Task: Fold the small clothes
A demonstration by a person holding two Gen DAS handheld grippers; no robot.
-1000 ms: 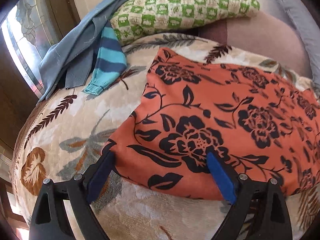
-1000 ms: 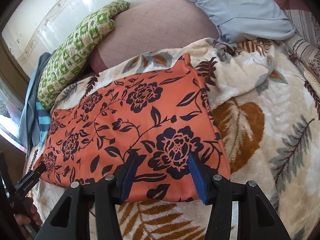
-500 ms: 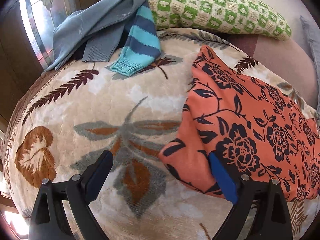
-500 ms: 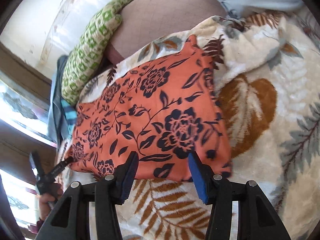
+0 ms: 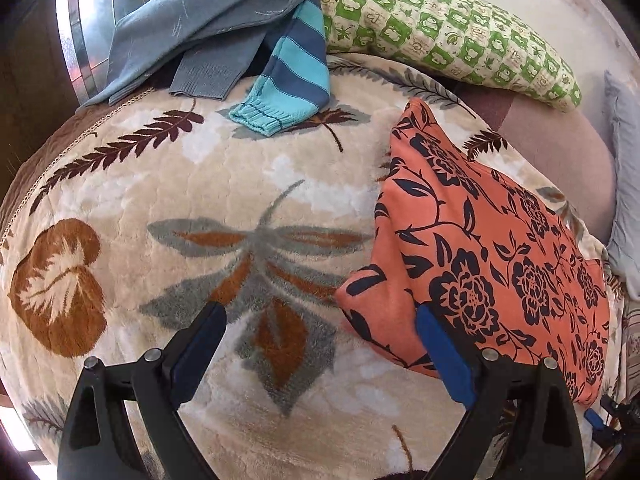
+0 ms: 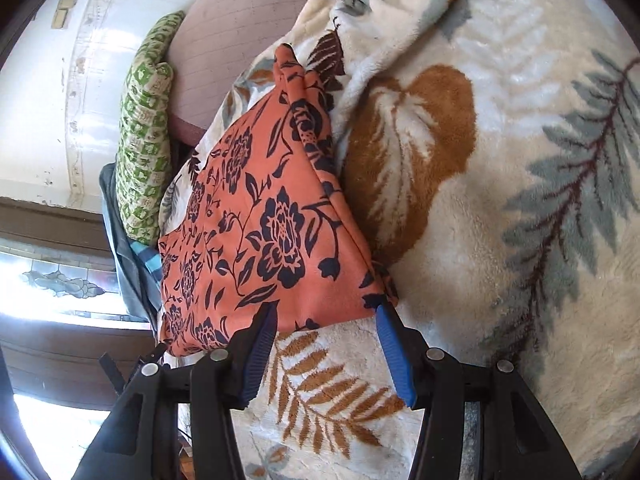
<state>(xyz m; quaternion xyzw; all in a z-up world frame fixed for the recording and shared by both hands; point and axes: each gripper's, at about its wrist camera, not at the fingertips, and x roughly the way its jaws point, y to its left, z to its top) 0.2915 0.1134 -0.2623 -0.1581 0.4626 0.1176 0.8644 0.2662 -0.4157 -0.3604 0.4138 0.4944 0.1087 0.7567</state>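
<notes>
An orange garment with dark flowers point(image 5: 500, 272) lies flat on the leaf-patterned blanket point(image 5: 224, 208). My left gripper point(image 5: 320, 344) is open just above the blanket. Its right finger point(image 5: 444, 356) sits at the garment's near left corner, and only blanket lies between the jaws. In the right wrist view the same garment point(image 6: 260, 232) runs away to the upper left. My right gripper point(image 6: 326, 332) is open, its tips at the garment's near edge by the right corner, with nothing pinched.
A grey-blue sweater point(image 5: 208, 20) and a striped blue sleeve point(image 5: 292, 76) lie at the blanket's far edge. Behind them are a green checked pillow point(image 5: 448, 36) and a pink cushion point(image 5: 560, 148). A window point(image 6: 56, 288) is at the left.
The left gripper slid left off the garment, which now lies at its right finger. The right gripper rolled and dropped closer to the garment's near right corner.
</notes>
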